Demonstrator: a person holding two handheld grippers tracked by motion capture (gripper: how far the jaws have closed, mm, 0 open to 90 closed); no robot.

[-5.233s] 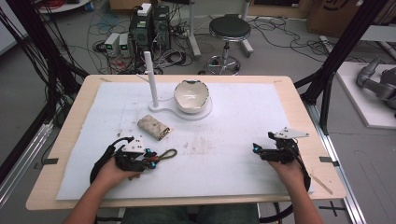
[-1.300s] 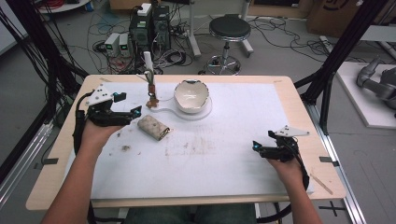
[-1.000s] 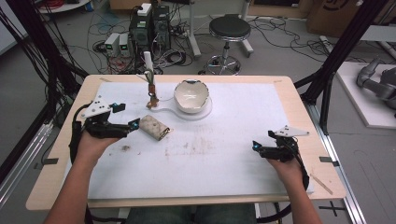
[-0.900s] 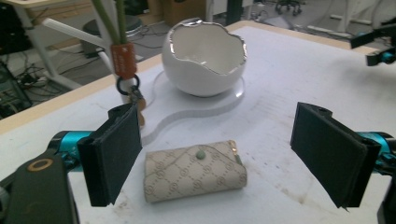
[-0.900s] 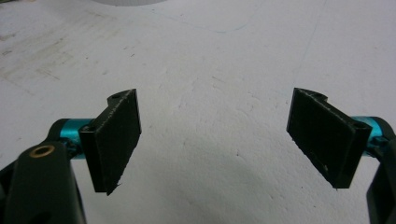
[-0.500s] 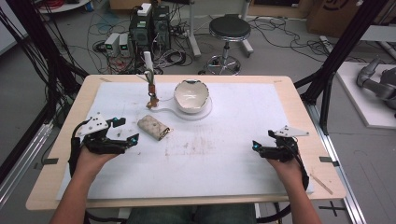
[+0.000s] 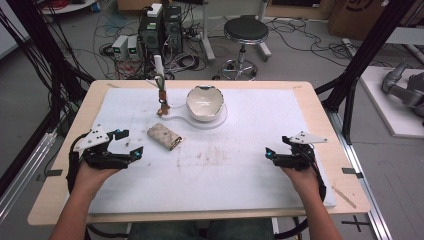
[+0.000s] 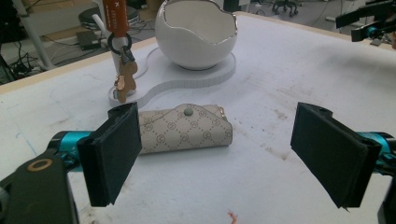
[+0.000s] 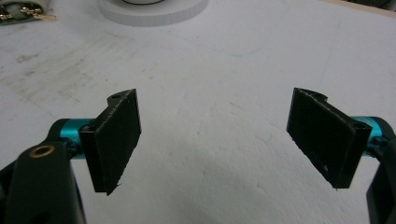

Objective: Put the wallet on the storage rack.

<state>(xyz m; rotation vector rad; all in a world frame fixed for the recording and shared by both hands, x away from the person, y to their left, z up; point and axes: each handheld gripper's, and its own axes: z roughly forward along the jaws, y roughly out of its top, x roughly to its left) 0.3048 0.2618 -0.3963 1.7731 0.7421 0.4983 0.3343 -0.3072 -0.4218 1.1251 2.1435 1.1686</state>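
A beige patterned key pouch [image 7: 163, 137] [image 8: 187, 128] lies on the white mat, left of centre. Behind it, a keychain with an orange strap and a small brown charm [image 7: 161, 100] [image 8: 122, 70] hangs from a white post. The post shares its white base with an egg-shaped white bowl [image 7: 205, 102] [image 8: 196, 32]. My left gripper [image 7: 131, 143] [image 8: 233, 158] is open and empty, a short way to the near left of the pouch. My right gripper [image 7: 275, 146] [image 9: 229, 144] is open and empty over bare mat at the near right.
The white mat [image 7: 235, 175] has brownish smudges near its middle. The wooden table edge [image 7: 345, 165] runs round it. Black frame posts stand at both sides. A stool [image 7: 245, 32], computer boxes and cables sit on the floor behind the table.
My left gripper has drawn back from the white post to the near left of the table, open, leaving the keychain hanging there. The right gripper has not moved.
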